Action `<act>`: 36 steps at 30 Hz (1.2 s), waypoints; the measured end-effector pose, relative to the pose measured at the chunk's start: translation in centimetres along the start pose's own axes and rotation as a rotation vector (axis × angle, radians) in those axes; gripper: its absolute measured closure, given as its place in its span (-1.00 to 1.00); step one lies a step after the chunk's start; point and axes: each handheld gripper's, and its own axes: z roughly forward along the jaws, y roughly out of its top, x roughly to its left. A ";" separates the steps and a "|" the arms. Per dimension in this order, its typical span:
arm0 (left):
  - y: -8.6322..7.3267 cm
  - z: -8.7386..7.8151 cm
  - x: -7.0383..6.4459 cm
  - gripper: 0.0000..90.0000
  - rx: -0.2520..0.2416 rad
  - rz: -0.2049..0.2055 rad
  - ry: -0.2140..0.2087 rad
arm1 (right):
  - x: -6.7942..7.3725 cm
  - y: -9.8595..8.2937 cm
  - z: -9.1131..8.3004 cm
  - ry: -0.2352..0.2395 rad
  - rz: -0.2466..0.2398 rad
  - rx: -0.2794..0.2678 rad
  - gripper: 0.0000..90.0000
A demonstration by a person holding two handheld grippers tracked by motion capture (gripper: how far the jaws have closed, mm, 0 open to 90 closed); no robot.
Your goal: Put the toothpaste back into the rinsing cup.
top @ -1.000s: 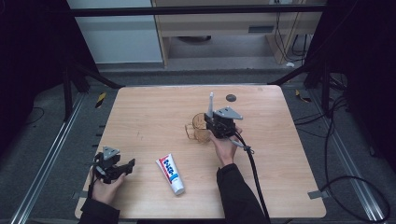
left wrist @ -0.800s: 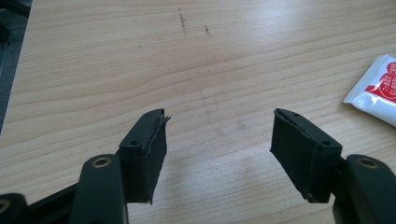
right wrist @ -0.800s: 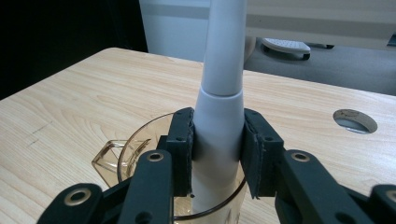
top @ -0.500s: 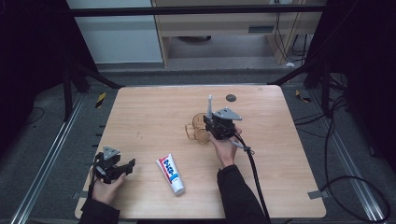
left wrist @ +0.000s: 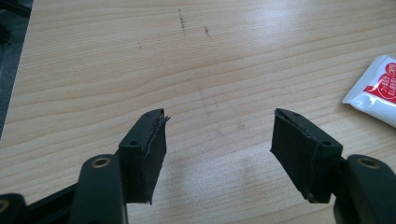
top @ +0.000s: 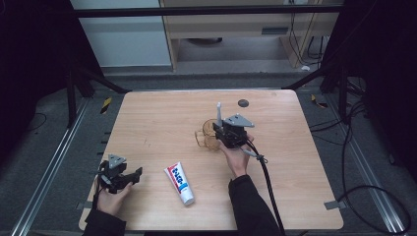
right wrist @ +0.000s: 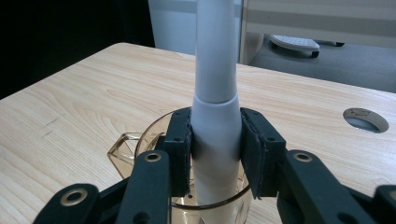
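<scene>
One white electric toothbrush handle (right wrist: pixel 215 116) stands upright inside one amber transparent cup (top: pixel 209 137), a little right of the middle of the desk (top: pixel 147 118). The right hand-held gripper (right wrist: pixel 215 140) is closed on this handle, one black pad pressing it from each side just above the rim of the cup; in the high view the same right hand-held gripper (top: pixel 231 132) sits over the cup with its grey plate on top. The right hand (top: pixel 236 156) holds it from the near side, the forearm in a dark sleeve coming from the near edge, and one black cable (top: pixel 268 182) trails back toward that edge. One white toothpaste tube (top: pixel 180 183) with blue and red print lies flat on the near part of the desk, between the two hands. The left hand-held gripper (top: pixel 118 176) rests low at the near left corner, held by the left hand (top: pixel 112 196); its two jaws are wide apart with only bare wood between them, and the toothpaste tube (left wrist: pixel 376 91) lies to its right. One dark round hole (top: pixel 242 103) is in the desk far behind the cup.
</scene>
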 end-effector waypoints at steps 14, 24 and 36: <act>0.0 0.0 0.0 -0.23 -0.002 -0.001 0.001 | 0.0 0.1 -0.2 0.004 0.000 -0.010 0.39; 0.0 0.0 0.0 -0.24 -0.003 0.000 0.000 | 0.1 0.4 -0.5 0.001 0.006 -0.027 -0.02; 0.1 -0.1 -0.1 -0.23 -0.006 -0.004 -0.005 | -0.1 1.0 -1.8 0.007 0.020 0.008 -0.47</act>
